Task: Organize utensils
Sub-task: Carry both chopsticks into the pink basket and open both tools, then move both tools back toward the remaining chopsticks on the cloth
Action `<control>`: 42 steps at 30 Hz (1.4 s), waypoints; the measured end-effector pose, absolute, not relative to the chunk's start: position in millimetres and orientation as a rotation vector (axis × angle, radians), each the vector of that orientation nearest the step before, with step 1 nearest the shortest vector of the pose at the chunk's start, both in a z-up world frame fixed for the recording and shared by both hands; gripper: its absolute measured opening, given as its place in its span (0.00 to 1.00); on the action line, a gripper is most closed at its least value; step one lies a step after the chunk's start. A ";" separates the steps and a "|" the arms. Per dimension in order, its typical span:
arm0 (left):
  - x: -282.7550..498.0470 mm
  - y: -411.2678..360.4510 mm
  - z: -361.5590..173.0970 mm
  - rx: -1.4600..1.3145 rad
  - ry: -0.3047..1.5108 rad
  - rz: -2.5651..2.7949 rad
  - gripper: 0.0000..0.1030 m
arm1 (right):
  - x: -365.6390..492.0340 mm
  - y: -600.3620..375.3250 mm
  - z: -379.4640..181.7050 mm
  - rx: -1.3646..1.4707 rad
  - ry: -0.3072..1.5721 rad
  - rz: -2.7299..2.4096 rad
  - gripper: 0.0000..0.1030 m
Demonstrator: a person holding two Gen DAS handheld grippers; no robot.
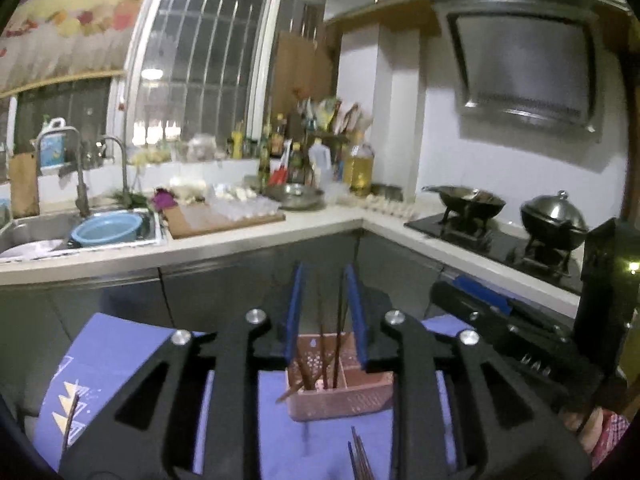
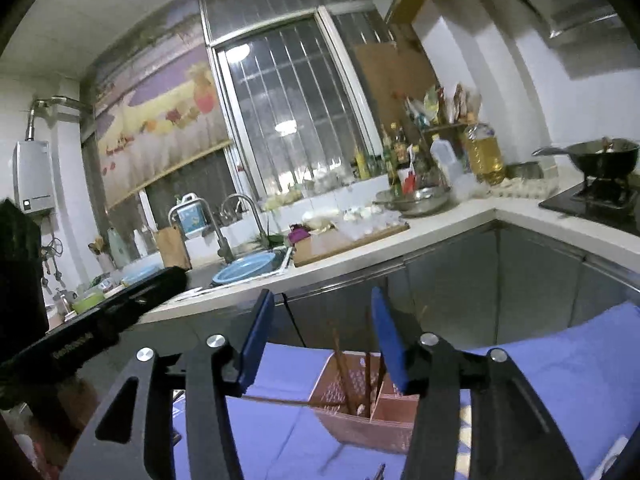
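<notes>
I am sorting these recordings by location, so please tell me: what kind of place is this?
Most likely a home kitchen. A steel sink with a faucet sits under a barred window, a wok stands on the gas stove below a range hood, and oil bottles crowd the counter.

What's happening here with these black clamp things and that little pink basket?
A person holds a two-finger gripper in each hand, sorting chopsticks into a pink holder on a purple cloth. Both the left gripper and the right gripper hover open above the holder, gripping nothing. Several chopsticks already stand in one compartment; a few loose chopsticks lie on the cloth.
</notes>
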State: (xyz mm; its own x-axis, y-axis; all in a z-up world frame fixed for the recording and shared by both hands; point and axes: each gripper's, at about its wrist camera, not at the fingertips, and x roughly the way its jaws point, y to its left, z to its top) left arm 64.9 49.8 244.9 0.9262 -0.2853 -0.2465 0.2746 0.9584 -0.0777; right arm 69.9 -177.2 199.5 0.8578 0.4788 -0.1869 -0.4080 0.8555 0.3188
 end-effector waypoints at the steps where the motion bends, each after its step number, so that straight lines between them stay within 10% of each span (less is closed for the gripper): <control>1: 51.6 52.9 240.2 -0.036 0.253 -0.291 0.23 | 59.3 -179.2 192.6 0.281 0.276 0.473 0.50; 14: 3.8 47.0 28.6 -0.001 0.822 -0.364 0.24 | -5.7 -149.0 -21.0 0.284 0.896 0.390 0.25; 42: 8.2 11.0 -18.3 0.118 0.940 -0.300 0.24 | -24.8 -169.6 -25.0 0.252 0.823 0.274 0.25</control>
